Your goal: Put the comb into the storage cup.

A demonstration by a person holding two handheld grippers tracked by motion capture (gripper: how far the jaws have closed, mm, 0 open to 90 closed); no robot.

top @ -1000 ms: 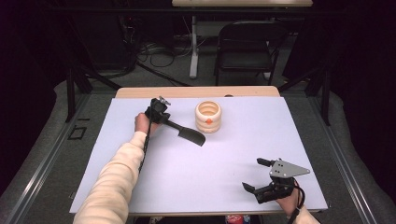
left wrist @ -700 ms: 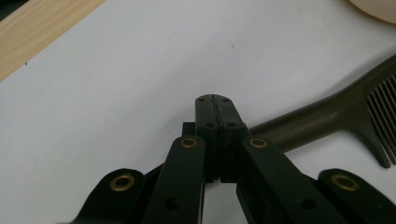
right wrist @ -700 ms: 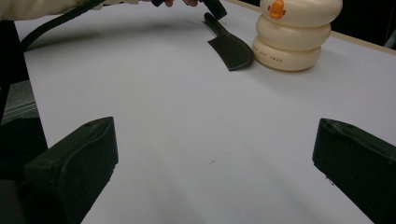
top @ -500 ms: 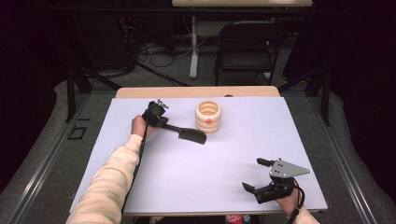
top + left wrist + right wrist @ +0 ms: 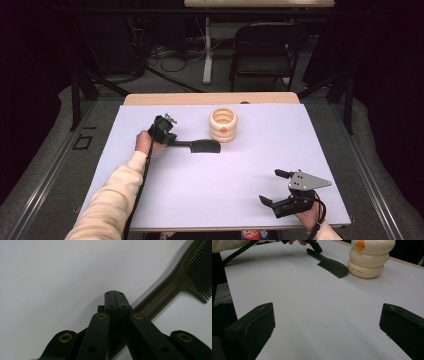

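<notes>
White table (image 5: 240,190), comb (image 5: 175,282) handle between shut jaws

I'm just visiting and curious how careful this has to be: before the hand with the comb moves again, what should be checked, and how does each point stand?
1. Left gripper closed on the comb handle: ok, jaws shut along it in the left gripper view.
2. Comb lifted off the table: cannot tell.
3. Comb teeth apart from the cream ringed holder: ok, beside it.
4. Right gripper out of the way: ok, open at the near right corner.
5. Holder upright: ok.
</notes>
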